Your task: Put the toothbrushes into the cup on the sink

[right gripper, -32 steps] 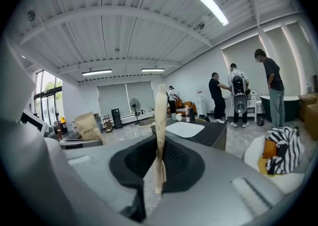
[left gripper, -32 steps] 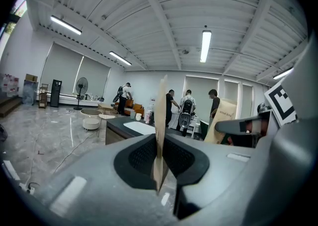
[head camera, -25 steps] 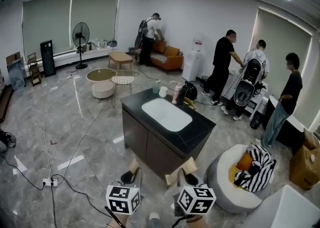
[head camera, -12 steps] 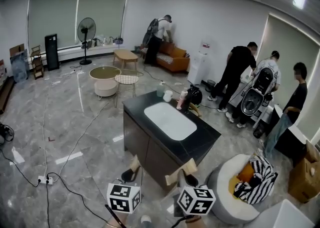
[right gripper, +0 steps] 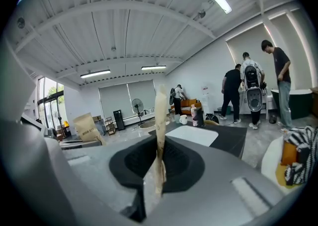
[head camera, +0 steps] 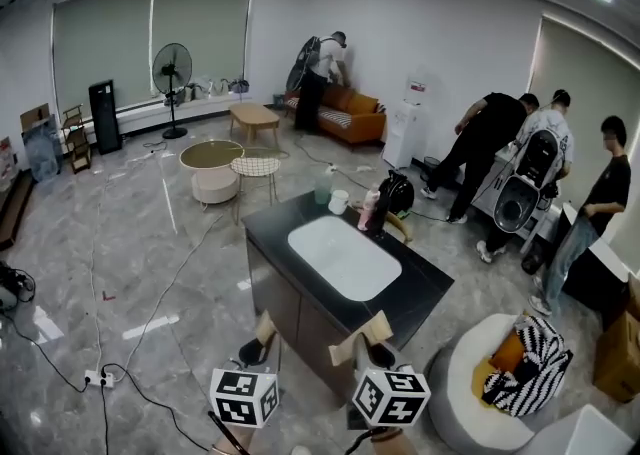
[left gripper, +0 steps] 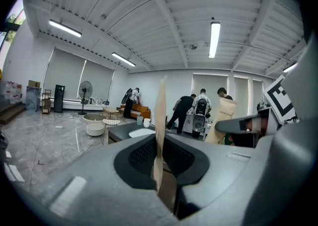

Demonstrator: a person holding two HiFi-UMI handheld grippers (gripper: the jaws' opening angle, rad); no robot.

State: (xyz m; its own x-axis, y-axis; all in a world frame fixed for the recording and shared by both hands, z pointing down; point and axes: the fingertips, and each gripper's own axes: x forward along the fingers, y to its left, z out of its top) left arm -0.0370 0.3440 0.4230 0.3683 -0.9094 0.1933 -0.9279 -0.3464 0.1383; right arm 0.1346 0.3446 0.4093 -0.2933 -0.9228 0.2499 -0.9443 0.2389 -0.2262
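The black sink island with its white basin stands ahead of me. At its far end are a white cup, a pale green cup and a pink bottle. My left gripper and right gripper are low in the head view, short of the island's near corner. Each is shut on a flat tan paper packet; what is inside is hidden. The left gripper sees its packet edge-on. So does the right gripper with its packet. The white cup is far off.
Cables and a power strip lie on the floor at left. A grey beanbag with a striped cloth sits at right of the island. Several people stand by the right wall and the orange sofa. Round tables stand behind the island.
The island and the room have drawn a little closer and shifted in the head view. Both grippers keep their place at the bottom edge, still shut on the packets.
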